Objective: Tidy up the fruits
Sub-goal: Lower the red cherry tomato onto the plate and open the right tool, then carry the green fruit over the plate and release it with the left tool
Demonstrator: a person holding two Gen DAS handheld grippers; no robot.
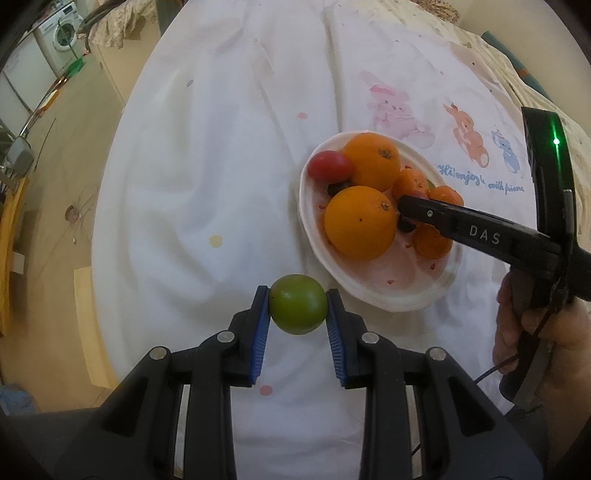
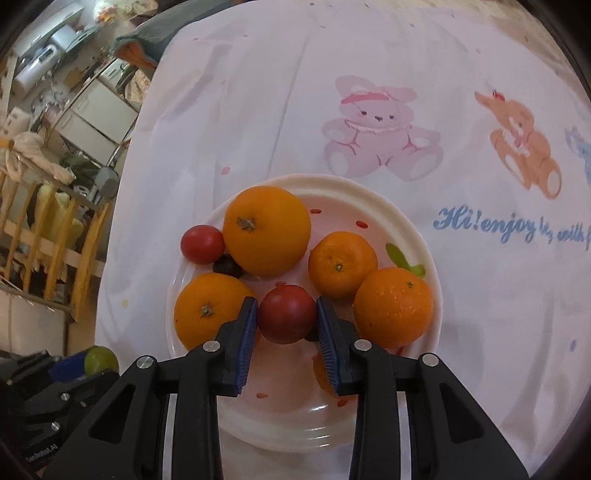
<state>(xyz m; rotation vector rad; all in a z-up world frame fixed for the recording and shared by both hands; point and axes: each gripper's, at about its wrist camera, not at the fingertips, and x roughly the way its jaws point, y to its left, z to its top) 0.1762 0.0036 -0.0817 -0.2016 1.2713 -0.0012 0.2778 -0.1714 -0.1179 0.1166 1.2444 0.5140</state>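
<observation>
A white plate (image 1: 373, 295) on the white cloth holds two big oranges (image 1: 360, 221), several small mandarins (image 2: 342, 264), a red round fruit (image 1: 330, 166) and dark small fruits. My left gripper (image 1: 297, 308) is shut on a green fruit (image 1: 297, 303), just left of the plate's near rim. My right gripper (image 2: 284, 319) is shut on a dark red fruit (image 2: 287, 314) over the plate (image 2: 391, 206), between an orange (image 2: 212, 312) and a mandarin (image 2: 393, 306). The right gripper's body (image 1: 480, 230) reaches in from the right in the left wrist view. The green fruit (image 2: 100, 360) shows at lower left.
The cloth (image 1: 221, 166) has printed bunnies (image 2: 373, 129) and blue writing (image 2: 487, 225) to the right of the plate. The table edge drops off at the left, with wooden furniture (image 2: 48, 229) and a washing machine (image 1: 64, 33) beyond. A hand (image 1: 532, 332) holds the right gripper.
</observation>
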